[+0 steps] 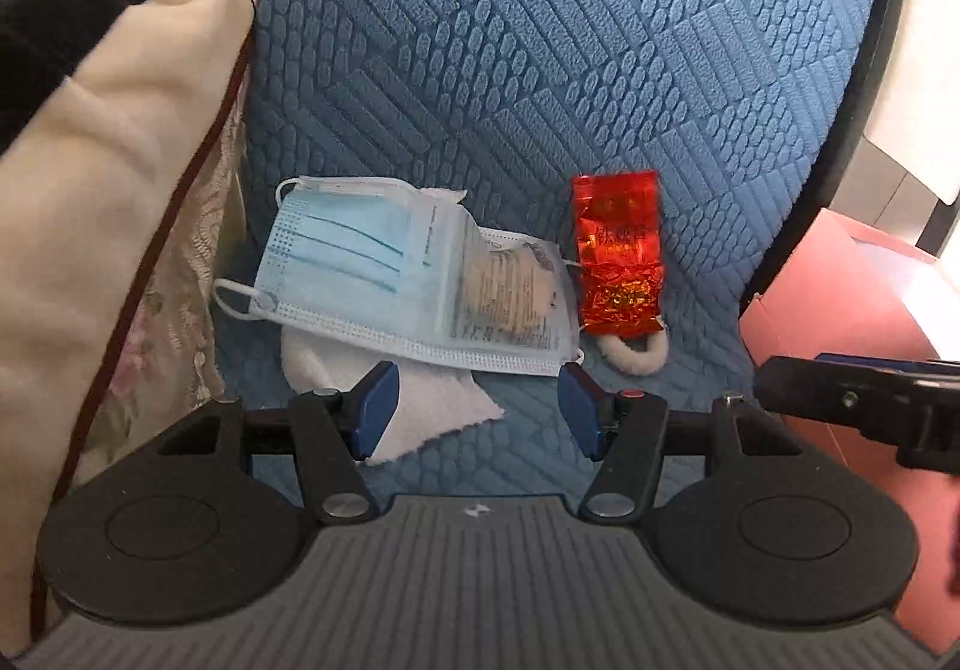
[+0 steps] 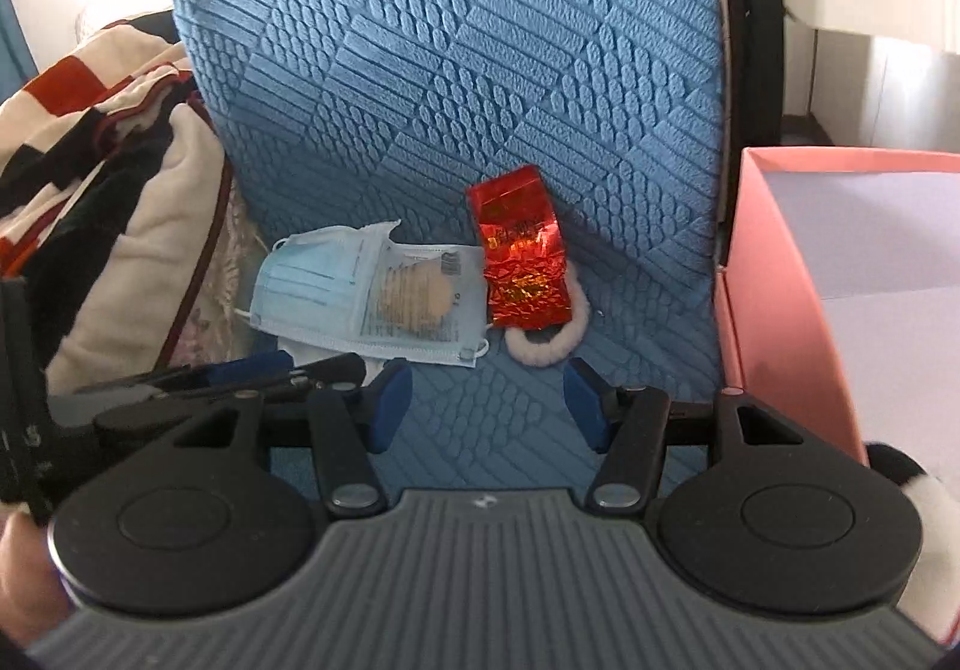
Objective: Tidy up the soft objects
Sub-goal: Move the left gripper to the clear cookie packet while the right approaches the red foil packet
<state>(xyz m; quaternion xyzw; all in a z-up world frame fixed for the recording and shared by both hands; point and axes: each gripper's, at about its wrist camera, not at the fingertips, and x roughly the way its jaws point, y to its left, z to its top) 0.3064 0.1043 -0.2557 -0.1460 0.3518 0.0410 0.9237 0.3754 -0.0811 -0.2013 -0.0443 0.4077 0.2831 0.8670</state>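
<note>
On the blue quilted seat (image 1: pixel 600 70) lies a light blue face mask (image 1: pixel 342 262) with a clear packet holding a round beige pad (image 1: pixel 510 292) on top. A white cloth (image 1: pixel 420 406) pokes out beneath them. A red foil packet (image 1: pixel 618 262) leans against the seat back, over a fluffy white hair tie (image 1: pixel 636 355). My left gripper (image 1: pixel 477 409) hovers open just short of the mask, nothing between its fingers. My right gripper (image 2: pixel 489 403) is open too, short of the hair tie (image 2: pixel 540 349) and the red packet (image 2: pixel 522 262). The mask (image 2: pixel 312 286) lies left of it.
A pink open box (image 2: pixel 774 262) stands at the right of the seat. Cream, black and red clothing (image 1: pixel 108 142) is piled at the left. The right gripper's finger (image 1: pixel 858 400) pokes into the left wrist view; the left gripper's fingers (image 2: pixel 240 373) show in the right wrist view.
</note>
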